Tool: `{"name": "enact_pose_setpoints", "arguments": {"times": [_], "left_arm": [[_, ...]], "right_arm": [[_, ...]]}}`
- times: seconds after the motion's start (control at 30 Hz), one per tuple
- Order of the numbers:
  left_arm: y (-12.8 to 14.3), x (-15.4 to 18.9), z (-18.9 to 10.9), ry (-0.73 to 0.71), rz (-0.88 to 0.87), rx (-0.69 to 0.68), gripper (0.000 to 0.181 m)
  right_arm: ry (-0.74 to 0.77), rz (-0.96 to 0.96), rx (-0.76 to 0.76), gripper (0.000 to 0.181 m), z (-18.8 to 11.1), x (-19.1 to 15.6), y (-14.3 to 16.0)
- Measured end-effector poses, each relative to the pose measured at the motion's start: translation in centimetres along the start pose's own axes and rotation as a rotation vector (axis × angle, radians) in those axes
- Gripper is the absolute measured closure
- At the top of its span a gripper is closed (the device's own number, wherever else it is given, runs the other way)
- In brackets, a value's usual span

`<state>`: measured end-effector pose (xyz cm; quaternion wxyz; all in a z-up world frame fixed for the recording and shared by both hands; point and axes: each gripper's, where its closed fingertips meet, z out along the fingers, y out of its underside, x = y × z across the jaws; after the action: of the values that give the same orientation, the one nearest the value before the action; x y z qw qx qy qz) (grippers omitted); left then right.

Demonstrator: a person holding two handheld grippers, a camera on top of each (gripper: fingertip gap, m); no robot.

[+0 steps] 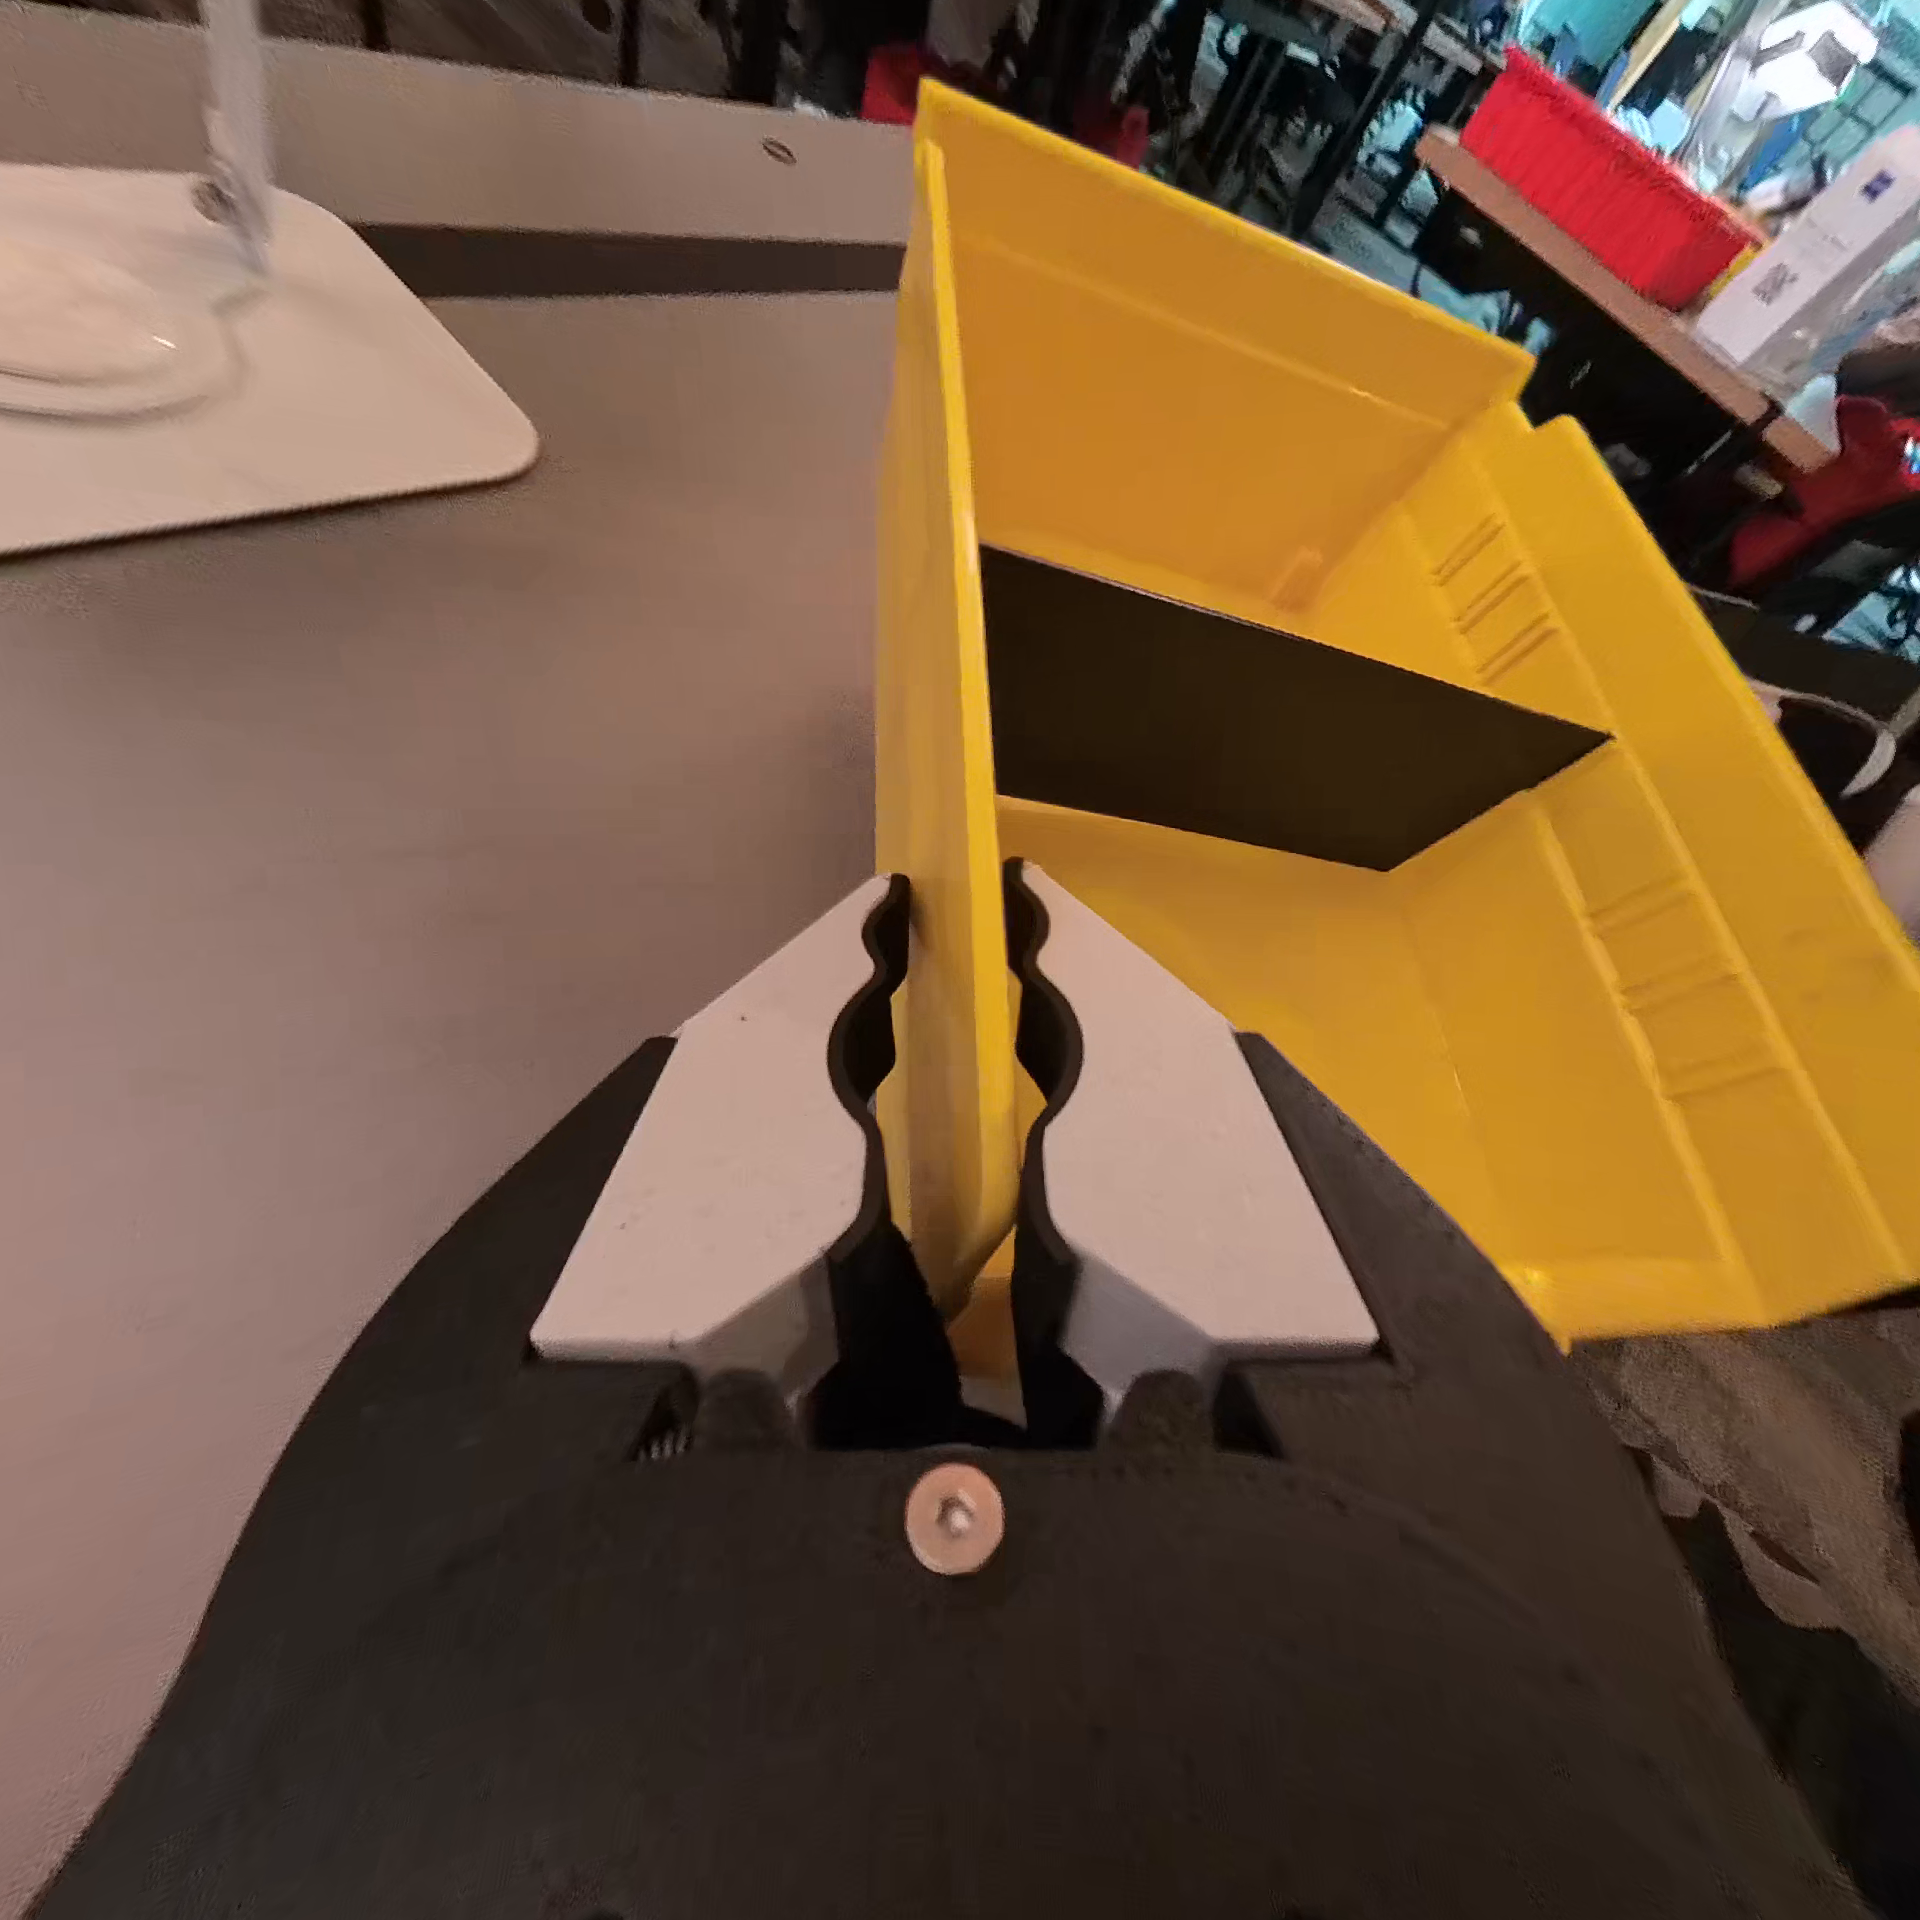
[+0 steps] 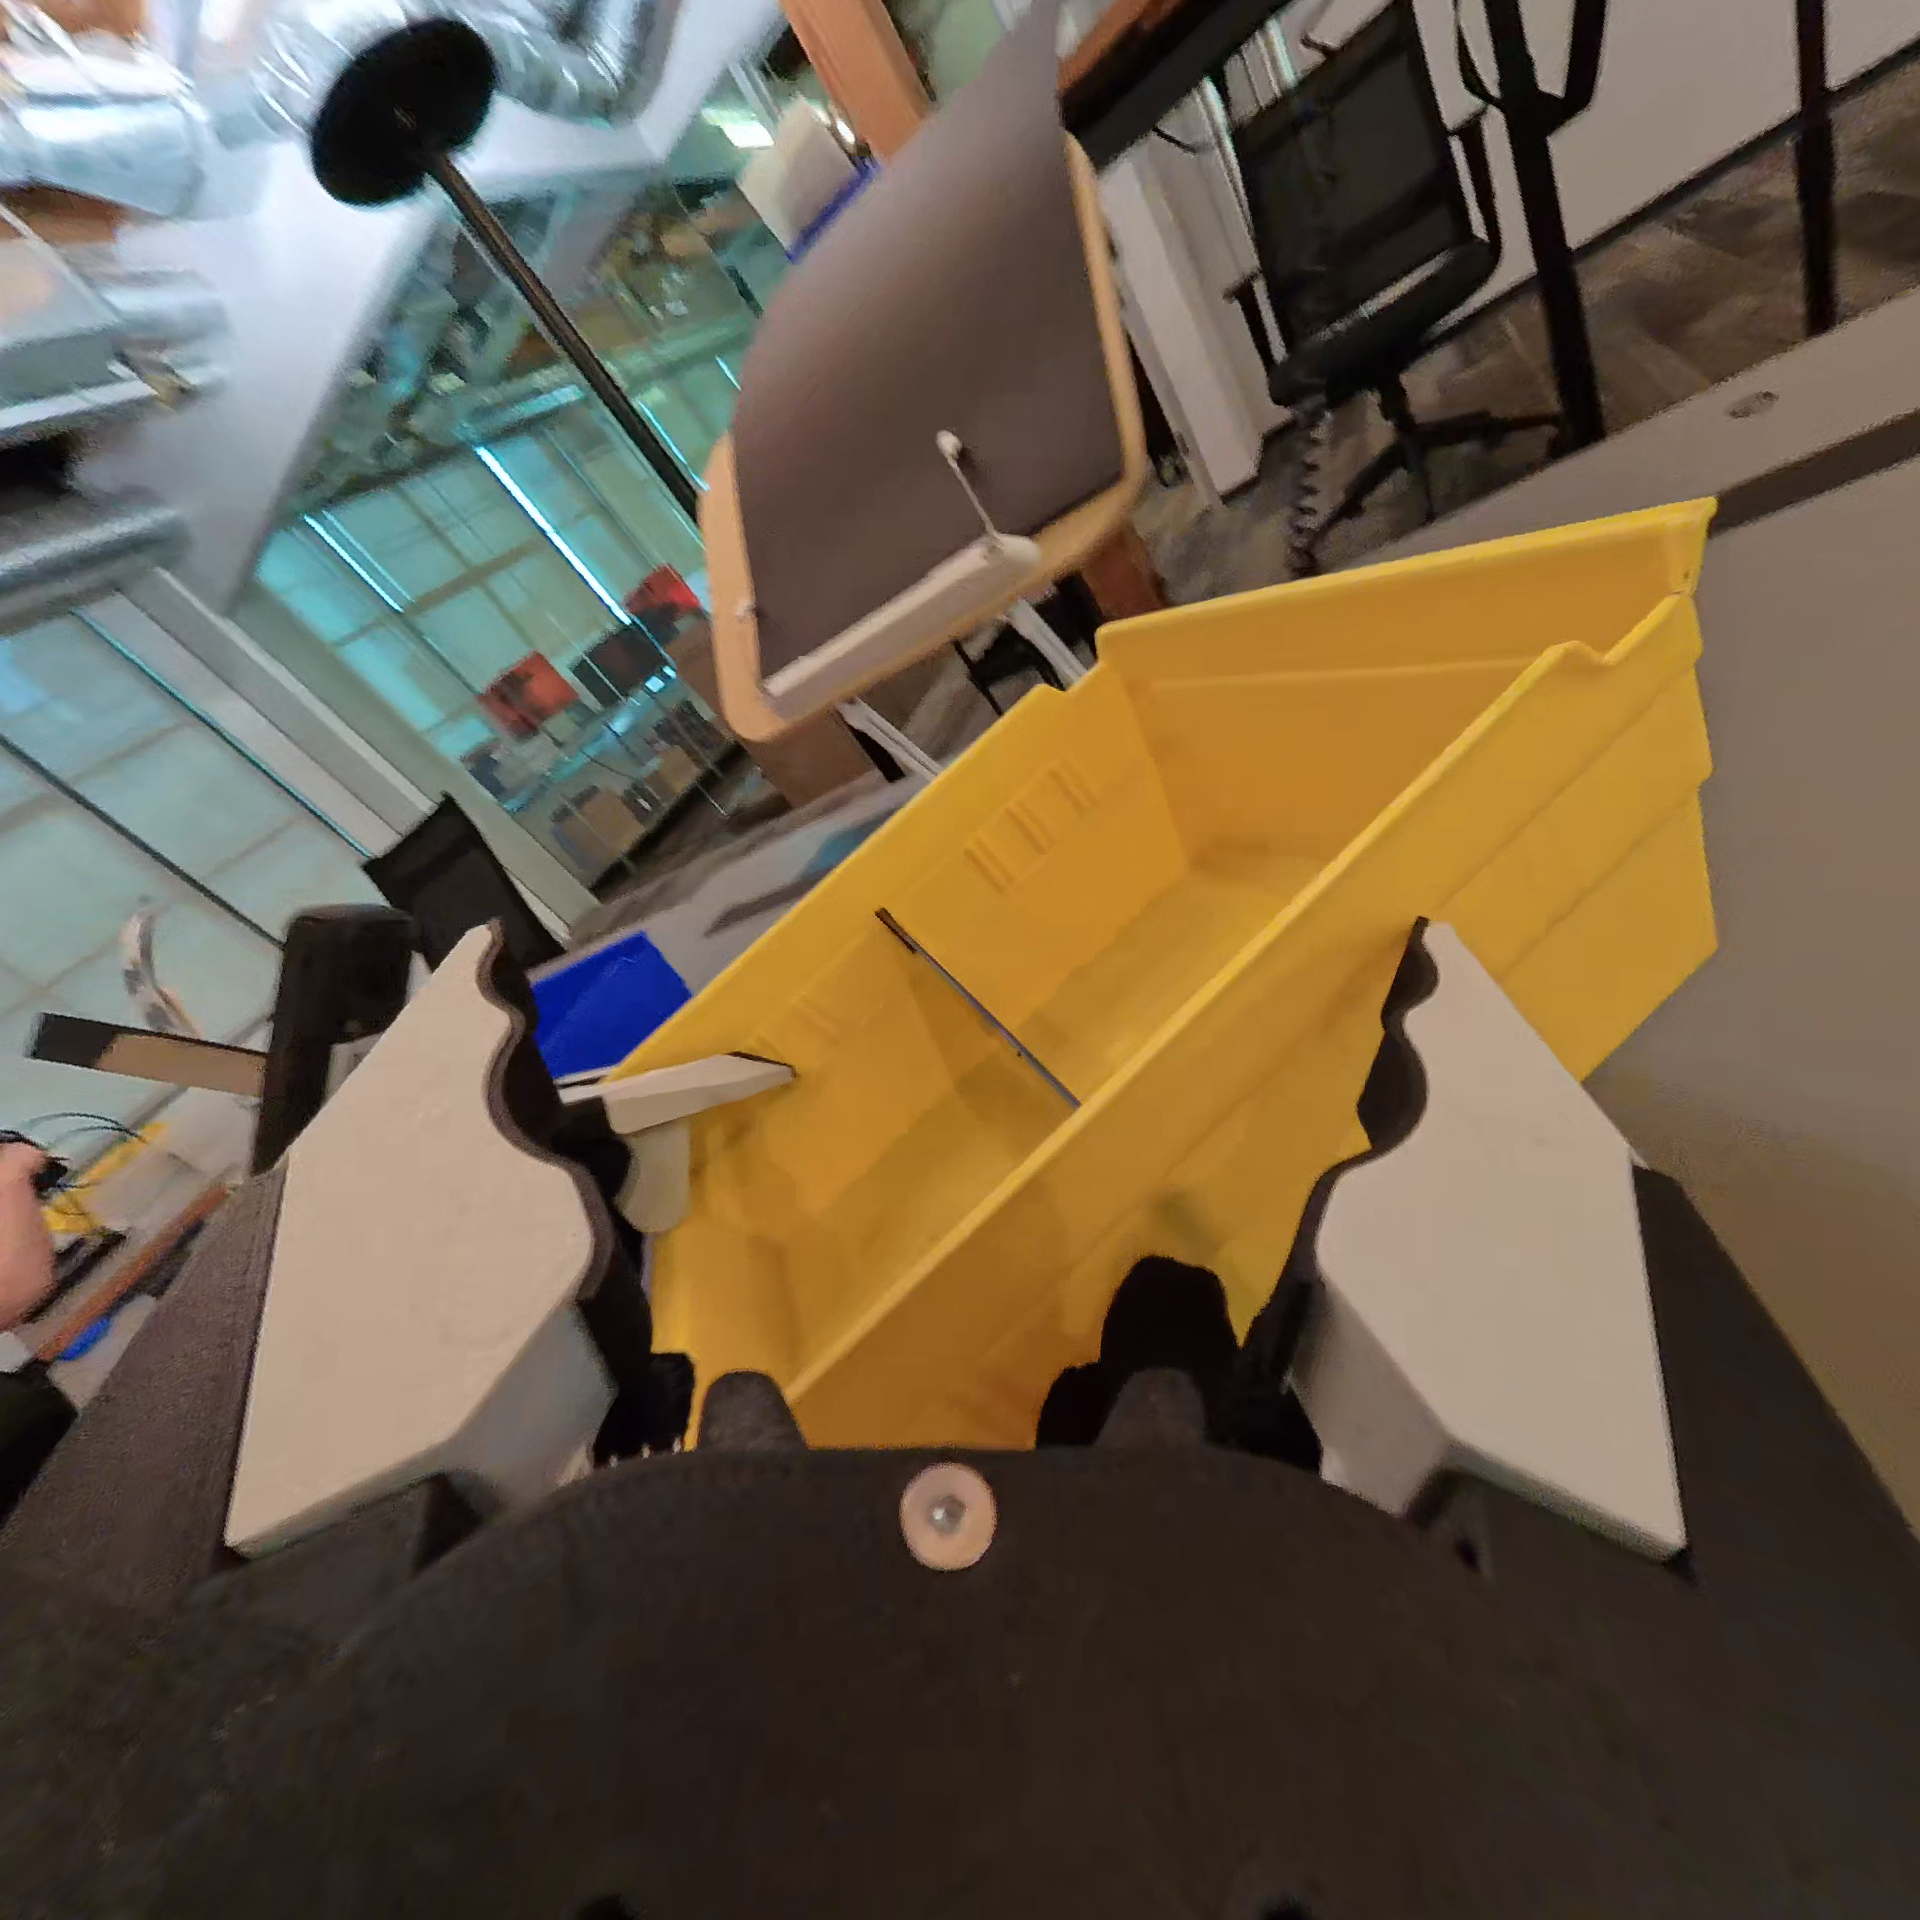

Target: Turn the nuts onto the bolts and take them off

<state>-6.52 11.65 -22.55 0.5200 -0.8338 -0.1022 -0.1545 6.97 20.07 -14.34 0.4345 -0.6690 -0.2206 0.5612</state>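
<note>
A: Nearest the lens in the left wrist view is the left gripper (image 1: 956, 883), its jaws nearly closed and pinched on the near side wall of the yellow bin (image 1: 1195, 416).

B: Why hold the wall at all?

A: Probably to move or tip the bin. It looks tilted, and its right side hangs past the grey table (image 1: 416, 831). The black divider (image 1: 1247, 727) crosses the middle and both compartments look empty.

B: And the other one?

A: In the right wrist view the right gripper (image 2: 956, 945) is spread wide, a finger on either side of the bin's near end, gripping nothing. The left gripper's fingertip (image 2: 675, 1086) shows on the wall to the left.

B: Where are the nuts and bolts?

A: Not visible in either view. My guess is the bin is being set in place or cleared away, so no threading is under way.

B: Anything else?

A: A white stand base (image 1: 260, 416) at the table's far left.
</note>
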Motion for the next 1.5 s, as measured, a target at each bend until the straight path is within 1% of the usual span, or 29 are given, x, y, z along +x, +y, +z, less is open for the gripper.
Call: {"name": "enact_pose_setpoints", "arguments": {"times": [0.17, 0.33, 0.47, 0.53, 0.57, 0.7, 0.73, 0.8, 0.9, 1.0, 1.07, 1.1, 1.13, 1.2, 1.27, 1.33, 1.4, 1.43, 1.5], "left_arm": [[1.7, 2.2, 2.7, 0.056, -0.006, -0.060, 0.151], [2.0, 4.6, 4.2, 0.101, 0.023, -0.069, 0.138], [2.8, 7.3, 5.3, 0.167, 0.012, -0.099, 0.127], [3.2, 8.6, 6.0, 0.181, -0.004, -0.113, 0.121], [3.5, 9.3, 6.3, 0.205, -0.017, -0.132, 0.120], [3.8, 12.3, 7.3, 0.299, -0.057, -0.168, 0.110], [3.8, 12.8, 7.6, 0.315, -0.070, -0.175, 0.112], [3.8, 13.7, 8.2, 0.345, -0.085, -0.191, 0.113], [3.3, 14.0, 9.3, 0.362, -0.103, -0.187, 0.112], [2.7, 13.8, 10.2, 0.366, -0.120, -0.179, 0.112], [2.6, 13.5, 10.0, 0.352, -0.112, -0.185, 0.108], [2.4, 13.0, 9.6, 0.321, -0.089, -0.169, 0.104], [1.9, 12.3, 8.9, 0.289, -0.058, -0.139, 0.102], [0.8, 10.9, 6.8, 0.255, -0.017, -0.099, 0.104], [-1.0, 9.4, 3.8, 0.215, 0.043, -0.044, 0.107], [-2.9, 7.4, 0.2, 0.150, 0.126, -0.002, 0.111], [-4.8, 4.5, -4.0, 0.058, 0.181, 0.041, 0.119], [-5.6, 2.5, -6.2, 0.002, 0.186, 0.050, 0.122], [-7.0, -2.5, -11.0, -0.138, 0.179, 0.057, 0.129]], "right_arm": [[0.071, -0.056, -0.074, 0.026, 0.0, 3.9, 0.7], [0.116, -0.161, -0.171, 0.027, 0.8, 7.1, 0.5], [0.112, -0.191, -0.228, 0.040, 1.7, 10.1, -1.0], [0.103, -0.239, -0.305, 0.046, 2.2, 11.6, -1.2], [0.098, -0.257, -0.349, 0.053, 2.4, 12.4, -1.3], [0.047, -0.270, -0.432, 0.069, 3.2, 15.4, -2.4], [0.030, -0.272, -0.448, 0.072, 3.4, 16.1, -2.6], [-0.004, -0.293, -0.467, 0.084, 3.7, 16.9, -3.1], [-0.005, -0.332, -0.492, 0.089, 4.2, 18.2, -3.6], [0.010, -0.339, -0.493, 0.085, 4.7, 19.2, -4.0], [0.010, -0.319, -0.456, 0.076, 4.9, 19.4, -4.8], [0.034, -0.338, -0.426, 0.071, 5.0, 19.7, -5.5], [0.075, -0.380, -0.397, 0.063, 4.9, 20.1, -6.4], [0.163, -0.503, -0.338, 0.061, 4.3, 20.4, -8.4], [0.229, -0.629, -0.293, 0.062, 3.7, 19.5, -10.4], [0.270, -0.748, -0.248, 0.063, 3.2, 17.5, -12.1], [0.276, -0.850, -0.227, 0.072, 3.1, 14.6, -13.1], [0.264, -0.887, -0.228, 0.076, 3.1, 12.9, -13.3], [0.203, -0.910, -0.208, 0.079, 3.4, 9.0, -13.3]]}}
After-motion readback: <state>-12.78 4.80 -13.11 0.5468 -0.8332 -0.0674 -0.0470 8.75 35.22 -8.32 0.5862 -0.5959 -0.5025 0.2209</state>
